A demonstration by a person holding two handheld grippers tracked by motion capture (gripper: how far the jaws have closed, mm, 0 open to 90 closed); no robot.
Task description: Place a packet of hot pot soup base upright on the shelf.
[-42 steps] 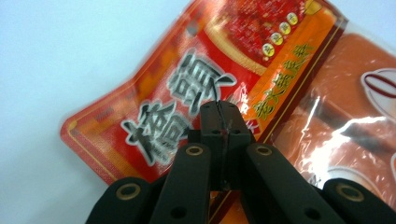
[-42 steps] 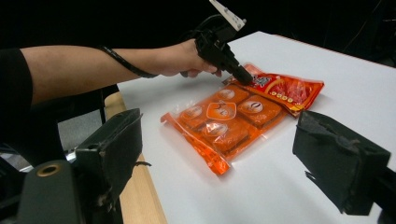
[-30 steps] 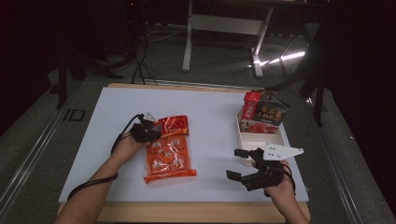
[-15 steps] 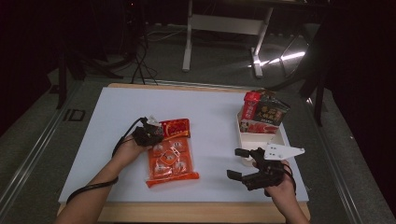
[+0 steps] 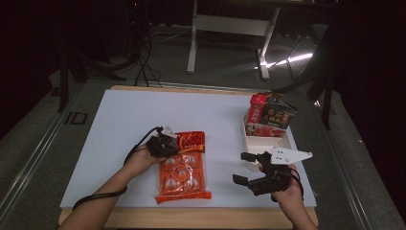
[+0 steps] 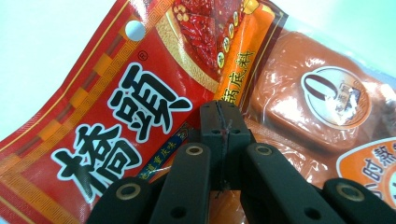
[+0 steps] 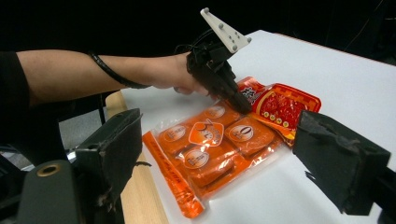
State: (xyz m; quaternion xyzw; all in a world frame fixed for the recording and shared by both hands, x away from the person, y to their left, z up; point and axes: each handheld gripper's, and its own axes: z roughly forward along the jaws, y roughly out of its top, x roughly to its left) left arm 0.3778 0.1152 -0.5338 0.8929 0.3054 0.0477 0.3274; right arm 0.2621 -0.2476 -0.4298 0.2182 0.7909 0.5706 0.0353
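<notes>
Orange packet (image 5: 183, 171), left fingers (image 6: 219, 122) pinching (red header)

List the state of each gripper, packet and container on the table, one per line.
left gripper: jaws shut, tips on the orange packet's red header.
right gripper: jaws wide open, nothing between them.
orange packet: sealed, lying flat on the table.
white tray: holds upright packets at its far end, near end bare.
upright packets: sealed, standing together.
</notes>
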